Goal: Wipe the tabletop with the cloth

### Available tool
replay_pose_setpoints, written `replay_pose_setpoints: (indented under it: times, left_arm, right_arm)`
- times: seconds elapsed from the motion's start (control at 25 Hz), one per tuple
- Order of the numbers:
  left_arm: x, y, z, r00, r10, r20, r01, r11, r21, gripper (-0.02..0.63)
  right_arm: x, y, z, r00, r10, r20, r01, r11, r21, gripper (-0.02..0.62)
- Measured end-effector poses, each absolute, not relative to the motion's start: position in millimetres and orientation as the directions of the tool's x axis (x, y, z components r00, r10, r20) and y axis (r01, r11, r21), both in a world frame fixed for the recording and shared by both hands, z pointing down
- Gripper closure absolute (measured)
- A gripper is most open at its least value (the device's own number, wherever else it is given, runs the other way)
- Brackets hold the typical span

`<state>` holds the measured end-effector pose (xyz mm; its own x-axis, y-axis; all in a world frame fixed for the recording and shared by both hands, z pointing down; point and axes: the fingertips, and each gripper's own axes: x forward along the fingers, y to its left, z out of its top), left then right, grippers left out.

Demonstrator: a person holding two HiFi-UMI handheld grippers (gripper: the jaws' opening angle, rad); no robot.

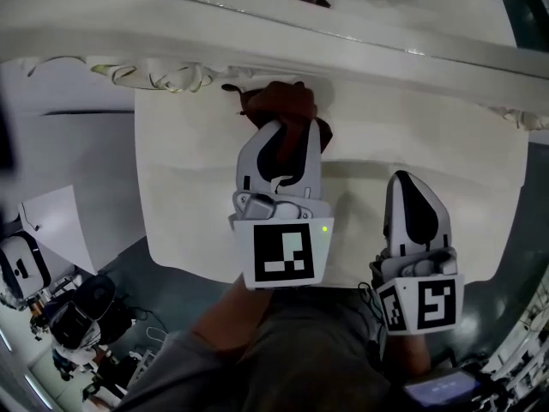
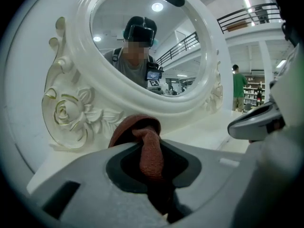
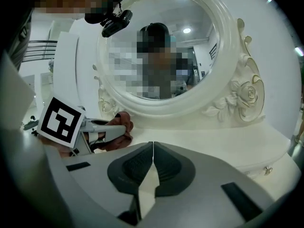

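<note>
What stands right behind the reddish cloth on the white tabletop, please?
The carved base of the white mirror frame, with a rose relief, rises just behind the cloth. The tabletop under the cloth is covered from view.

We see large open hall, not home: upper gallery with dark railing (image 2: pixel 247 12) on white columns, ceiling light (image 2: pixel 247 4), what looks like shelving (image 2: pixel 251 95) far back, person in green shirt (image 2: pixel 239 87) standing there. Bedroom-style piece set inside: white surface (image 1: pixel 197 204), oval mirror (image 2: pixel 147 42), carved rose (image 2: pixel 66 114). On grey floor (image 1: pixel 167 273) beside it we note electronic gear and cables (image 1: pixel 77 324). We read showroom-like or lab space.
</note>
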<state>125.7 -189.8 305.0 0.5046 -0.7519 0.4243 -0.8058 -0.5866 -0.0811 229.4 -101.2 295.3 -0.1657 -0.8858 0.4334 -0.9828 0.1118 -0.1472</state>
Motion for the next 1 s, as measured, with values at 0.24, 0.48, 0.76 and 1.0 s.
replay_pose_setpoints:
  times: [0.24, 0.48, 0.76, 1.0]
  left_arm:
    - [92, -191, 305, 0.498, -0.759, 0.419, -0.821, -0.569, -0.055, 0.535]
    - [52, -198, 307, 0.49, -0.766, 0.417, -0.837, -0.546, -0.02, 0.535]
    - [7, -205, 305, 0.474, -0.779, 0.41, -0.849, -0.528, -0.021, 0.535]
    - [-36, -211, 304, 0.455, -0.798, 0.396, -0.862, -0.506, -0.029, 0.535]
  right_arm:
    - [197, -103, 289, -0.176, -0.881, 0.439, -0.983, 0.137, -0.119, 0.58]
    - [159, -107, 288, -0.192, -0.872, 0.451, -0.981, 0.166, -0.097, 0.58]
    - [122, -111, 284, -0.212, -0.864, 0.456, -0.977, 0.199, -0.078, 0.58]
    - [84, -115, 286, -0.243, -0.854, 0.46, -0.969, 0.238, -0.071, 0.58]
